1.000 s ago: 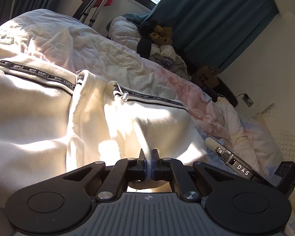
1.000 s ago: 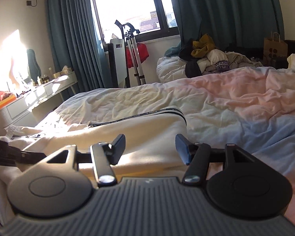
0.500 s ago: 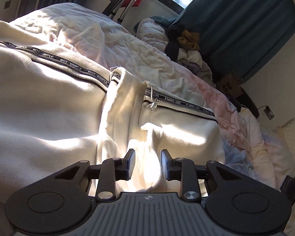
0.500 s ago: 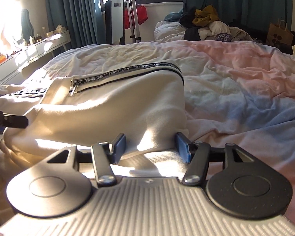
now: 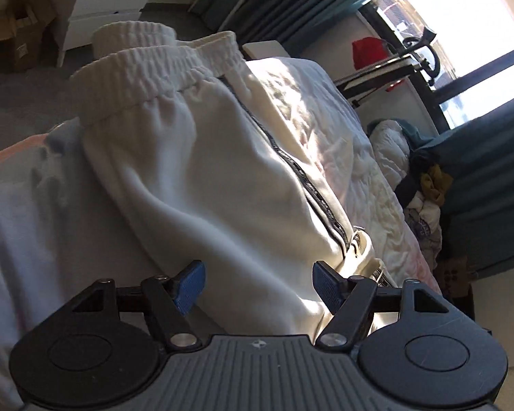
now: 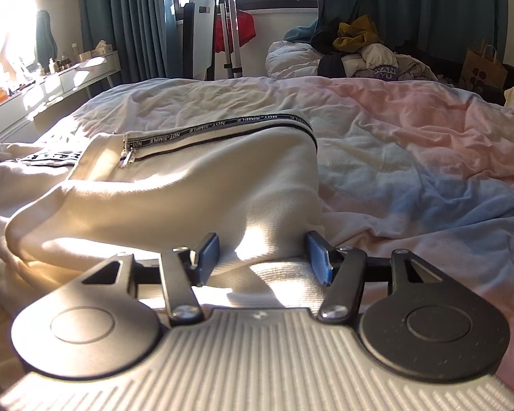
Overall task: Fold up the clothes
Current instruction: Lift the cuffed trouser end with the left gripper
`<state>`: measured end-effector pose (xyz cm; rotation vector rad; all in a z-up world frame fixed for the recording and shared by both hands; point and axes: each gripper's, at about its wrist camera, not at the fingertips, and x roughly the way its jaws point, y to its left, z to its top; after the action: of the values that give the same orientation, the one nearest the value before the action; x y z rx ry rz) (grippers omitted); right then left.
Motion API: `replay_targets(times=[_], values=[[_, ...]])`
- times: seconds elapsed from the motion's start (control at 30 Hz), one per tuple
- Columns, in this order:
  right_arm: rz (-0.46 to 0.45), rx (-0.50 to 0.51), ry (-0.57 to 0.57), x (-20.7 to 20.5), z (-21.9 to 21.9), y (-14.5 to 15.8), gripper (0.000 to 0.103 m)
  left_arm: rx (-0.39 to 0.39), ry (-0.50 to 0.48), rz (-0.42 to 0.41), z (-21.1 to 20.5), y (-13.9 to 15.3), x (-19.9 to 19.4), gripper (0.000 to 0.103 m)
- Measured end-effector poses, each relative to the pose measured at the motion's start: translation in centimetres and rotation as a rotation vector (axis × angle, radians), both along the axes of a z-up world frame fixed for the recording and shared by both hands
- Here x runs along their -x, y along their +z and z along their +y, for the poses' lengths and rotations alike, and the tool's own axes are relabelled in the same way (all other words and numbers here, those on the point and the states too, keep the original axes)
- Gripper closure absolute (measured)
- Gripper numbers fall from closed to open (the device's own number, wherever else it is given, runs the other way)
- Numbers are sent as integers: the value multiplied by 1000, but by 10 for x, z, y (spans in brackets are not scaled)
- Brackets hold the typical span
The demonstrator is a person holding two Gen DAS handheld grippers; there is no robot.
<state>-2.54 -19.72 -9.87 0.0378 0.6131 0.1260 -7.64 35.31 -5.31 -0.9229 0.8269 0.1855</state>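
Cream white trousers [image 5: 195, 178] lie folded on the bed, with the elastic waistband [image 5: 147, 78] at the far end and a black lettered stripe [image 5: 305, 178] along the side. My left gripper [image 5: 258, 286] hovers over them, its jaws opening wide; cloth lies below and between the pads, which do not press it. In the right wrist view the folded trouser leg [image 6: 188, 191] shows its stripe [image 6: 222, 126] and a zip pull [image 6: 128, 156]. My right gripper [image 6: 264, 257] is open at its near edge, with cloth between the fingers and a ribbed cuff [image 6: 277, 284] under them.
The bed cover [image 6: 411, 137] is rumpled pink, white and blue. A heap of clothes [image 6: 359, 48] and a paper bag [image 6: 483, 68] sit at the far side. A dresser [image 6: 51, 82] stands left, and a cardboard box [image 5: 17, 41] is on the floor.
The left gripper let go of the pinched fold, spread its jaws, rolled and swung across to the waistband end. The right gripper dipped closer to the folded leg, its opening unchanged.
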Motion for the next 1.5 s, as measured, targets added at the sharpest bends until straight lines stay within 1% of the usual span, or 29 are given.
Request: replay_targets(times=[0.1,0.13,0.2,0.23,0.27,0.33,0.43,0.5,0.53,0.6,0.63,0.67,0.7,0.77,0.97,1.17,1.23,1.37,1.4,1.5], values=[[-2,4,-1,0,0,0,44,19,105,30,37,-16,16,29],[-3,5,-1,0,0,0,44,28,126,18,47,-22,17,29],[-12,6,-1,1,1,1,44,70,158,-23,61,-30,13,31],[-23,11,0,2,2,2,44,82,177,-56,67,-32,10,31],[-36,18,1,3,3,3,44,74,189,-89,71,-31,7,31],[-71,30,9,6,6,7,44,22,198,-127,78,-28,-3,31],[-145,32,41,12,12,14,44,-8,194,-143,86,-32,-21,33],[-161,33,76,11,18,16,44,-21,197,-141,86,-37,-28,43],[-143,32,94,8,21,13,46,-39,196,-145,85,-36,-31,47],[-78,52,112,-1,28,4,47,-86,192,-153,81,-32,-35,74],[-47,72,118,-5,31,-1,47,-108,185,-165,78,-28,-36,81],[-16,94,128,-8,35,-7,46,-142,172,-181,71,-20,-37,87],[-6,96,130,-9,36,-9,46,-180,157,-198,63,-10,-38,90],[1,86,127,-9,35,-9,46,-250,127,-235,43,12,-40,92],[7,19,107,-3,26,-1,47,-417,40,-360,-27,85,-44,93],[7,-44,63,2,11,11,47,-497,-3,-422,-121,141,-48,93],[-2,-83,27,5,-1,17,47,-500,-26,-454,-156,156,-49,94],[-19,-169,-78,8,-31,27,47,-545,-77,-508,-228,177,-57,94],[-20,-188,-106,10,-39,28,47,-566,-90,-520,-248,180,-60,94],[-25,-266,-192,13,-66,32,46,-583,-134,-557,-305,183,-67,94]])
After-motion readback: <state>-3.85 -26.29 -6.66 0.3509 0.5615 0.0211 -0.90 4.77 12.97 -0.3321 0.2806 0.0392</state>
